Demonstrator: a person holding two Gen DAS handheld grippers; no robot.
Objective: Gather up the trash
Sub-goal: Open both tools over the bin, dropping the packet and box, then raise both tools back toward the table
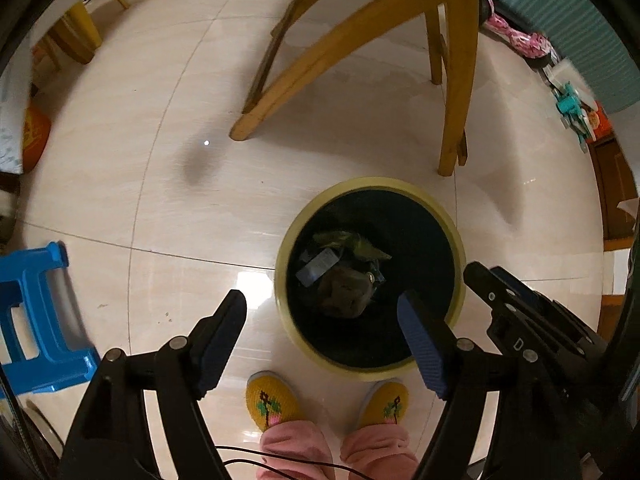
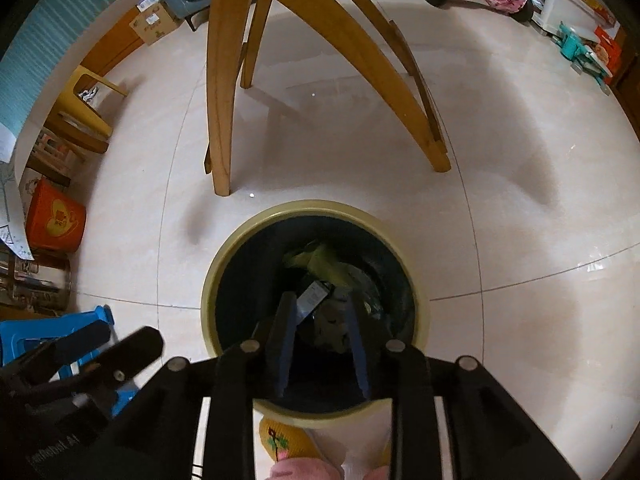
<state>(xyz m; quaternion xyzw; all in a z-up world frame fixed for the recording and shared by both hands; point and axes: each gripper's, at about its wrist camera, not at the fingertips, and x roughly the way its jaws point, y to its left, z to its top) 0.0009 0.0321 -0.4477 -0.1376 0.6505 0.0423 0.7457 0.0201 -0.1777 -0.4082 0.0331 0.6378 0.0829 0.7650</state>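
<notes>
A round trash bin with a pale yellow rim (image 1: 402, 182) and a black liner stands on the tiled floor; it also shows in the right wrist view (image 2: 320, 205). Inside lie crumpled trash (image 1: 344, 290), a green wrapper (image 1: 352, 242) and a blue-white packet (image 1: 318, 266). My left gripper (image 1: 322, 312) is open and empty, held above the bin's near left side. My right gripper (image 2: 320, 310) is partly open and empty, directly above the bin's opening, over the trash (image 2: 330, 326). It also shows at the right edge of the left wrist view (image 1: 520, 312).
Wooden table legs (image 1: 340, 52) stand just beyond the bin. A blue plastic stool (image 1: 36, 316) is at the left. An orange tin (image 2: 56, 220) and boxes line the left wall. The person's yellow slippers (image 1: 272, 400) are right beside the bin.
</notes>
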